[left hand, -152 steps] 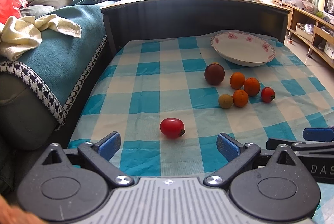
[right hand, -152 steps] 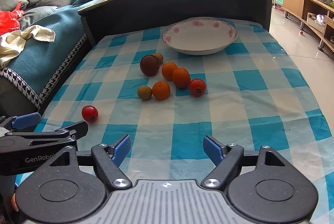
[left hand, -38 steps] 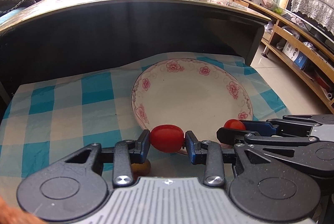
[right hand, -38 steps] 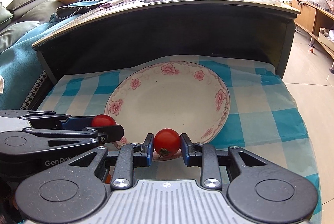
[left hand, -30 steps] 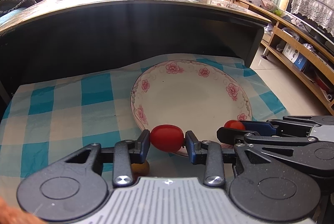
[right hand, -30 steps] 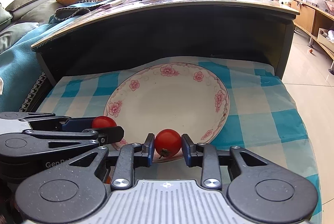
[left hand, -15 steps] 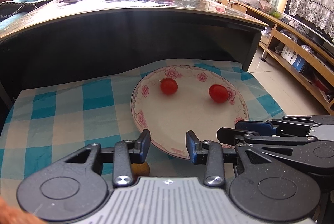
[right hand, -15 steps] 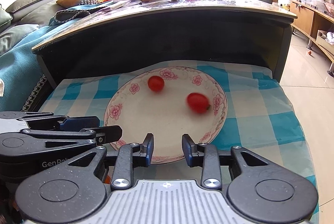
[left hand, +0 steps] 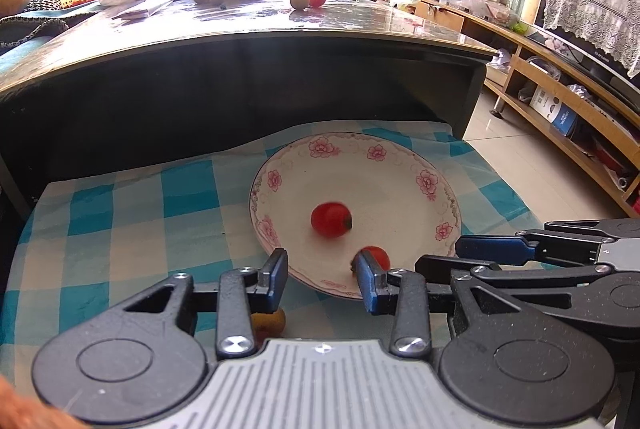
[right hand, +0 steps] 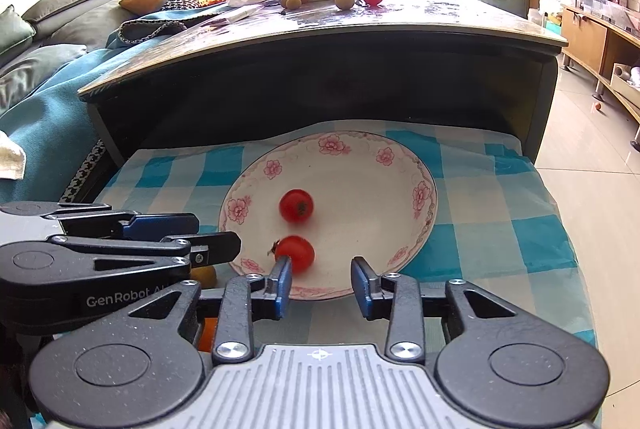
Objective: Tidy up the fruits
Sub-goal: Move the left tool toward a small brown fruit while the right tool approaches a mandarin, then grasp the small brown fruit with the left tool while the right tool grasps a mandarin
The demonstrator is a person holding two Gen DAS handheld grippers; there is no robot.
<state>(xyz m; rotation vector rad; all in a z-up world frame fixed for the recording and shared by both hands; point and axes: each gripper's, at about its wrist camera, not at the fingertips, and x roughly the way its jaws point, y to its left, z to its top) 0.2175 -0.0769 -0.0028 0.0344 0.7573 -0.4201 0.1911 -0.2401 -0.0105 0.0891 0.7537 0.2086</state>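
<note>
Left gripper (left hand: 322, 279): I see it parted, empty, at the plate's near rim.
Right gripper (right hand: 321, 285): likewise parted, empty.
Floral plate (left hand: 416, 165): two cherry tomatoes (left hand: 331, 219) inside.

Both cameras sit low behind their own claws, looking forward and slightly down across the checked cloth at the plate (left hand: 436, 185), close up. Left view comes from the plate's left, right view from its right. Both share the plate (right hand: 420, 165), two tomatoes, and the dark counter (right hand: 360, 69) behind.
</note>
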